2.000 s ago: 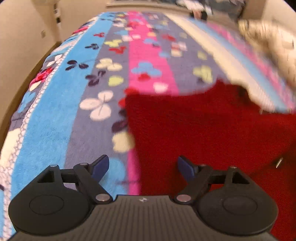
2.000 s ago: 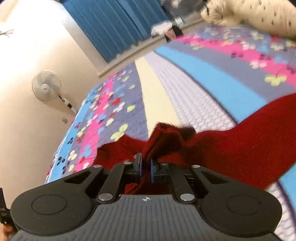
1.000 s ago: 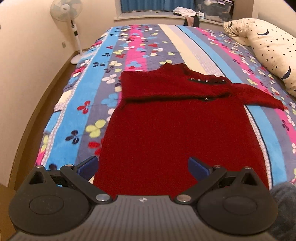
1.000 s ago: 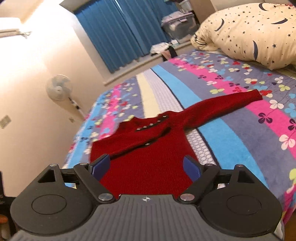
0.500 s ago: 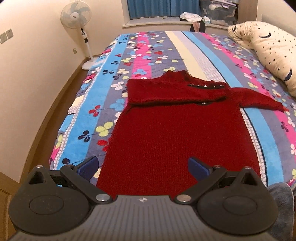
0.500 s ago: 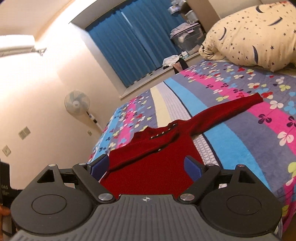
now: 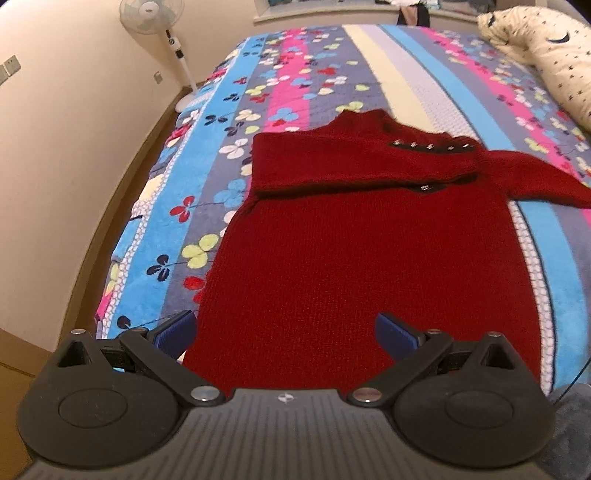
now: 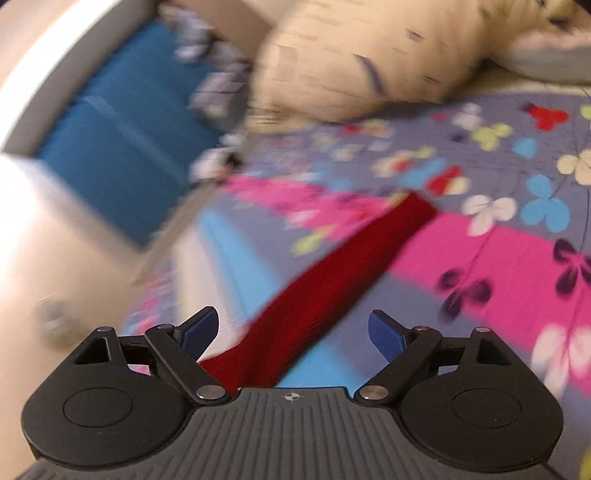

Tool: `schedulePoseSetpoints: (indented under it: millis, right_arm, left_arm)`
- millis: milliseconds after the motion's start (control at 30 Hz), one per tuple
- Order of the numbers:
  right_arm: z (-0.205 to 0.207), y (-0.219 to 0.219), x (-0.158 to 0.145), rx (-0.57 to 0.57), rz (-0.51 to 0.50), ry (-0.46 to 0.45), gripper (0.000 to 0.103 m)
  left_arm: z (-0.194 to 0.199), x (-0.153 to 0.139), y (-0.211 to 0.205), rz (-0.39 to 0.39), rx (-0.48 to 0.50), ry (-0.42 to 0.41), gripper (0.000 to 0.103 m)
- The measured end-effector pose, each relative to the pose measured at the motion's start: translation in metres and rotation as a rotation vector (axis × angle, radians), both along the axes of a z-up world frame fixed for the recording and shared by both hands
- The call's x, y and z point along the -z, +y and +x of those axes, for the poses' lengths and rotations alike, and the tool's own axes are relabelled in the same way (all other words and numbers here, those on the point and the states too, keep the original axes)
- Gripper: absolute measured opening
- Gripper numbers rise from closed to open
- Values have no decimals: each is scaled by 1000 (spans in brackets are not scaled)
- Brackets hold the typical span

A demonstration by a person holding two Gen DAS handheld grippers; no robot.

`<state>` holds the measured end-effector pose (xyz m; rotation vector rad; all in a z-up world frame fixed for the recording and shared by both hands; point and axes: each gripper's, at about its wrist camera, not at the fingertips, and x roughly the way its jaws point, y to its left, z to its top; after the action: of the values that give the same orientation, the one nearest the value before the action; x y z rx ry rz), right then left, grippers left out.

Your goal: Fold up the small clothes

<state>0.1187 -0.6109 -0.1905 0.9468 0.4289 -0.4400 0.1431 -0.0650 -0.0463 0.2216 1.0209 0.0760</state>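
Observation:
A dark red knit sweater (image 7: 362, 240) lies flat on the striped flowered bedspread (image 7: 192, 199). Its left sleeve is folded across the chest, and its right sleeve (image 7: 532, 173) stretches out to the right. My left gripper (image 7: 286, 332) is open and empty, above the sweater's hem. My right gripper (image 8: 293, 332) is open and empty, right above the outstretched right sleeve (image 8: 332, 273), whose cuff points away toward the pillow. The right wrist view is blurred by motion.
A cream star-print pillow (image 7: 550, 55) lies at the bed's right, and it also shows in the right wrist view (image 8: 369, 62). A standing fan (image 7: 155, 18) is by the left wall. Blue curtains (image 8: 122, 136) hang beyond the bed. The bed's left edge drops to the floor.
My right gripper has swung right and down to the outstretched sleeve, from a high view over the whole sweater. My left gripper has come slightly closer over the hem. Both stay open.

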Motion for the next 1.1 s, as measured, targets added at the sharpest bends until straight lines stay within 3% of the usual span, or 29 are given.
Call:
schedulePoseSetpoints:
  millis: [67,233,300,333,367,500,567,600,667,733,800,900,1000,1100]
  right_arm:
    - [33,-30,29,40,57,70,88]
    - [97,-66,81,89,175,134,87]
    - [111,-68,87,124,143,99,88]
    - [116,-67,84,126,119,87,62]
    - [122,-68,82,112,100,91,10]
    - [102,-82,36,139,-7,-34,10]
    - [87,-93,29,169,21,-57,10]
    - [86,-98,33,166,42,-37,10]
    - [98,-97,55,133,23,127,10]
    - [103,-96,83,113,60,233,10]
    - [96,-95,92,140,61,213,11]
    - [94,-87,81,164,43,214,11]
    - [98,-71,47,141,-94,250,11]
    - [122,-24,-6,86,-322,290,11]
  left_arm:
    - [7,6,-1,14,-18,13,103]
    - [24,20,-4,77,-45,57,103]
    - [30,22,-7,98,-43,59,103]
    - [32,23,-9,103,-39,58,103]
    - [34,23,-11,105,-36,56,103]
    - [42,27,-19,86,-22,49,103]
    - [45,31,-23,71,-12,55,103]
    - [46,34,-25,63,-3,61,103]
    - [46,40,-28,60,13,73,103]
    - [45,42,-25,48,18,74,103]
    - [44,41,-20,32,15,68,103]
    - [50,41,-1,16,-11,51,103]
    - [60,47,28,-9,-54,45,103]
    - [70,53,63,-38,-110,34,103]
